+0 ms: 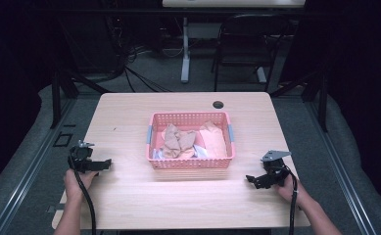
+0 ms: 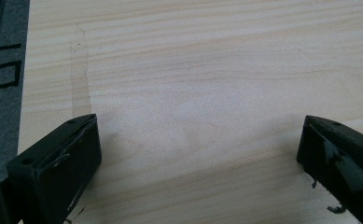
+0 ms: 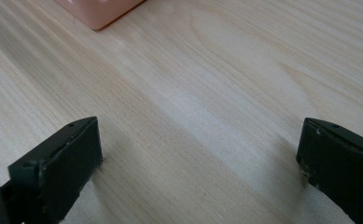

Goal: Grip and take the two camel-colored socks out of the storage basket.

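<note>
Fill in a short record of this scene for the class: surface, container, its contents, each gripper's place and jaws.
surface: light wooden table
container: pink basket, near the table's middle
contents: crumpled beige and pale cloths inside the basket
left gripper: near the table's left edge, apart from the basket, jaws wide open, nothing between them
right gripper: near the table's right edge, apart from the basket, jaws wide open, nothing between them
behind the table: a black chair on the floor
</note>
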